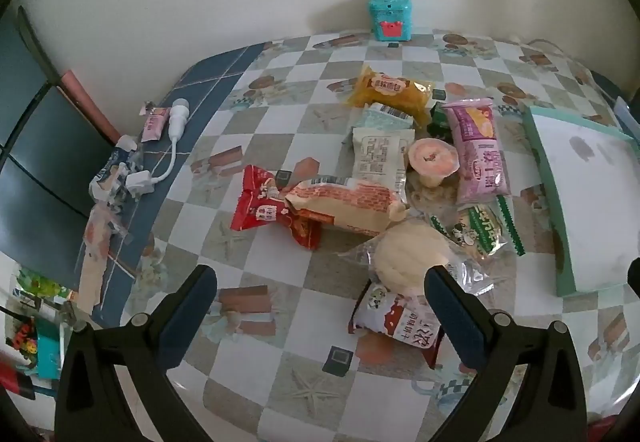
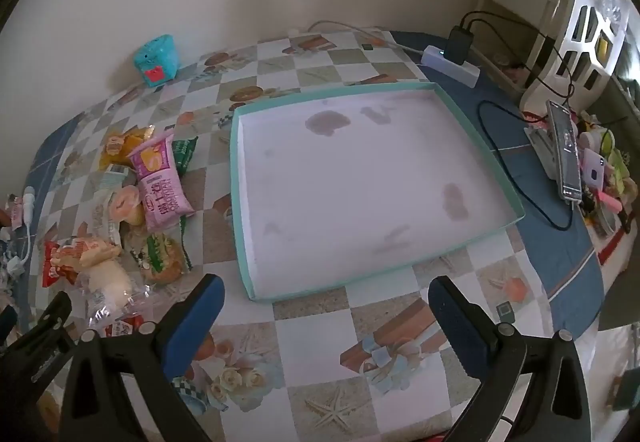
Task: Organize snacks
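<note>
Checkered tablecloth (image 2: 320, 326) lies beneath the left gripper (image 1: 320, 306) and right gripper (image 2: 326, 308), both spread wide, gripping nothing.

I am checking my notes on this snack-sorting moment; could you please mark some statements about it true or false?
1. The teal tray already holds several snacks. False: it holds none.
2. Both claws, left claw and right claw, are open and hold nothing. True.
3. The purple packet lies in the snack pile. True.
4. The teal toy box stands inside the tray. False: it stands by the wall, apart from it.
</note>
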`<state>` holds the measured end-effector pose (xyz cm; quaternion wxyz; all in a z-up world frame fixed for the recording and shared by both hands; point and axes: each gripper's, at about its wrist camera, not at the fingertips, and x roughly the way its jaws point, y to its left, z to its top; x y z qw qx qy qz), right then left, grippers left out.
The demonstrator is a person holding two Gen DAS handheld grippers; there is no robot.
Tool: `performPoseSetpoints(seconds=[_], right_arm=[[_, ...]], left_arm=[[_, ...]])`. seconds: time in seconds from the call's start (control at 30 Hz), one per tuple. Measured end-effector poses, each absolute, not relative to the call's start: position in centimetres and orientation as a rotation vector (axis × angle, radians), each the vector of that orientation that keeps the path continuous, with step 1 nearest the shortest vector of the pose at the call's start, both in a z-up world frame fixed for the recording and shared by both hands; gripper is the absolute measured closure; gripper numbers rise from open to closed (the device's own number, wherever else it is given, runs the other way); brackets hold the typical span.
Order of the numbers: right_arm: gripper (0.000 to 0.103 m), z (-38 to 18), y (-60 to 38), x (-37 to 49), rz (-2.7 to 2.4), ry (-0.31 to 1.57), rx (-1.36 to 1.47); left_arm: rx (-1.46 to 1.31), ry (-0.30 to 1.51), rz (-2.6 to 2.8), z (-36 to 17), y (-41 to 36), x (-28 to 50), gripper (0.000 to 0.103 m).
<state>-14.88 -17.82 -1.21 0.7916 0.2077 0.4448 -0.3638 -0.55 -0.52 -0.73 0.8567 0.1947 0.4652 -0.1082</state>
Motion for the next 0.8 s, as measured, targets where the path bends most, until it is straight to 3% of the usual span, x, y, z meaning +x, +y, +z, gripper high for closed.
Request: performPoseSetpoints(seconds=[0.8], right_arm=[[0.000, -1.4, -17.4, -13.6, -0.790, 0.922, 0.383]], left_arm=[[0.349, 0.989, -0.249, -0.4, 0.3, -0.4, 0.000]])
